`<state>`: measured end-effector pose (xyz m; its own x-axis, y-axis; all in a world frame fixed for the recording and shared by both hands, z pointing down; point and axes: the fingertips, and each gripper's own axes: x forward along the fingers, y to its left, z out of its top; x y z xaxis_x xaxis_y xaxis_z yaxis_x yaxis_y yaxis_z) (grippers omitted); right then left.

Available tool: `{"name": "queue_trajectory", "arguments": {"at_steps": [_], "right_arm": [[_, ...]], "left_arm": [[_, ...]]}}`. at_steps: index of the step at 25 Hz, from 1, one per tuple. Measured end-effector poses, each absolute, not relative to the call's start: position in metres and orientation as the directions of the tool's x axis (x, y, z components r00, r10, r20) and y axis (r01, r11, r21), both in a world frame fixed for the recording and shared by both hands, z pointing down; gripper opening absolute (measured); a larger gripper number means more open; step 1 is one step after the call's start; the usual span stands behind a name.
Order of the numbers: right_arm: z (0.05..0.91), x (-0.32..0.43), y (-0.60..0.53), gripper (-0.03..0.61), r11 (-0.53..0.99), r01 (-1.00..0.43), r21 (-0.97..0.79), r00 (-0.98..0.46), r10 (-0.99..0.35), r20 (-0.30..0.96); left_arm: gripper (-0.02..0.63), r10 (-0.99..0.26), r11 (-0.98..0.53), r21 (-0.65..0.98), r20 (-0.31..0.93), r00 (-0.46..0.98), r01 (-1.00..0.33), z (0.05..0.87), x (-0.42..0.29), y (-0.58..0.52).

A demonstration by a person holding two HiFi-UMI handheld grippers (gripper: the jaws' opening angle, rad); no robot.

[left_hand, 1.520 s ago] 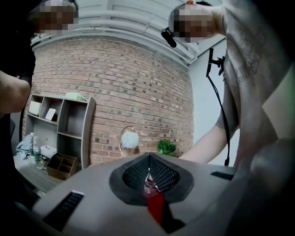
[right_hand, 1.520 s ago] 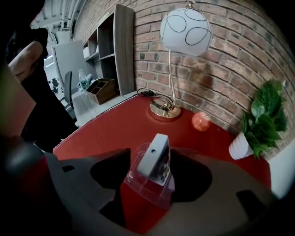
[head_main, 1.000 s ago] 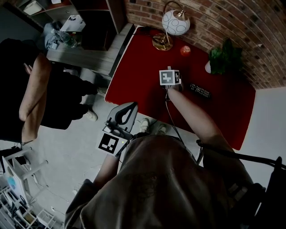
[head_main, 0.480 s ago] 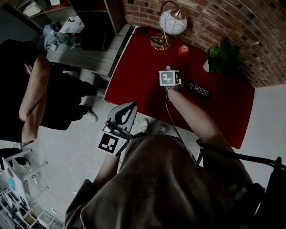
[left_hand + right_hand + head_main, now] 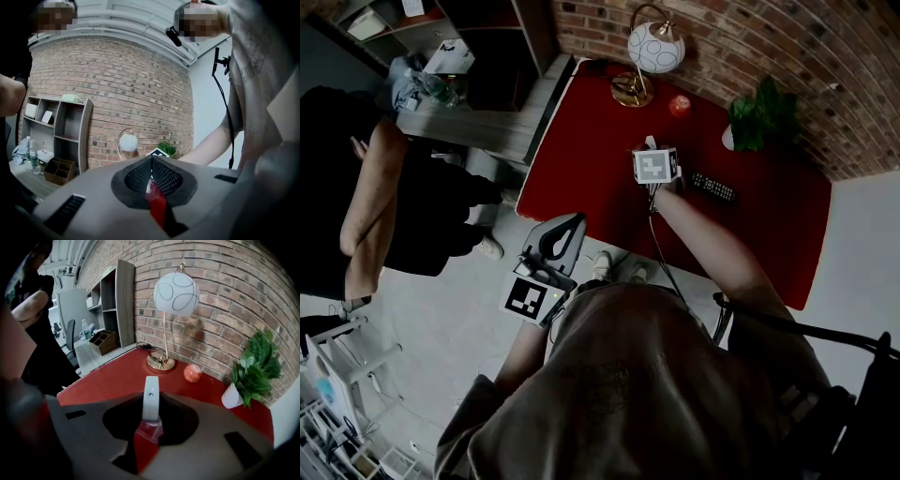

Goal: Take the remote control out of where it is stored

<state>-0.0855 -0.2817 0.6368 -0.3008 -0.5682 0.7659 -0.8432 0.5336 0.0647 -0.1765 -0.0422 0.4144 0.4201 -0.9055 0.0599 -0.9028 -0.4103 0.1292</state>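
Note:
The black remote control (image 5: 712,187) lies flat on the red table (image 5: 581,159), in the open, just right of my right gripper (image 5: 651,150). That gripper hovers over the table's middle, its marker cube facing up, and nothing of the remote shows between its jaws. In the right gripper view the jaws (image 5: 151,401) stand together on a pale grey upright strip, and the remote is out of frame. My left gripper (image 5: 567,225) is held off the table's near edge above the floor, its jaws (image 5: 151,174) shut on nothing.
A globe lamp (image 5: 654,47), a small red ball (image 5: 679,105) and a potted plant (image 5: 761,117) stand along the brick wall at the table's far side. A shelf unit (image 5: 487,47) and a low bench are at the left. A person (image 5: 384,187) sits there.
My right gripper has lifted a little above the table beside the remote. The remote and my left gripper have stayed where they were.

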Motion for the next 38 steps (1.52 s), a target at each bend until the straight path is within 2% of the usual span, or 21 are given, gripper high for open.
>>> {"name": "queue_trajectory", "arguments": {"at_steps": [10, 20, 32, 38], "right_arm": [[0.566, -0.070, -0.276, 0.081, 0.603, -0.790, 0.107, -0.418, -0.659, 0.626], [0.449, -0.038, -0.250, 0.081, 0.642, -0.758, 0.119, -0.595, -0.754, 0.277], [0.332, 0.013, -0.179, 0.081, 0.618, -0.746, 0.246, -0.655, -0.749, -0.103], [0.328, 0.041, -0.143, 0.082, 0.595, -0.770, 0.229, -0.631, -0.762, -0.144]], "left_arm": [[0.009, -0.895, -0.436, 0.100, 0.051, 0.442, -0.894, 0.408, -0.168, -0.057], [0.009, -0.892, -0.450, 0.058, 0.030, 0.452, -0.891, 0.393, -0.163, -0.081], [0.009, -0.880, -0.475, 0.015, -0.016, 0.475, -0.880, 0.363, -0.145, -0.105], [0.009, -0.870, -0.492, 0.004, -0.030, 0.492, -0.870, 0.354, -0.133, -0.107]]}}
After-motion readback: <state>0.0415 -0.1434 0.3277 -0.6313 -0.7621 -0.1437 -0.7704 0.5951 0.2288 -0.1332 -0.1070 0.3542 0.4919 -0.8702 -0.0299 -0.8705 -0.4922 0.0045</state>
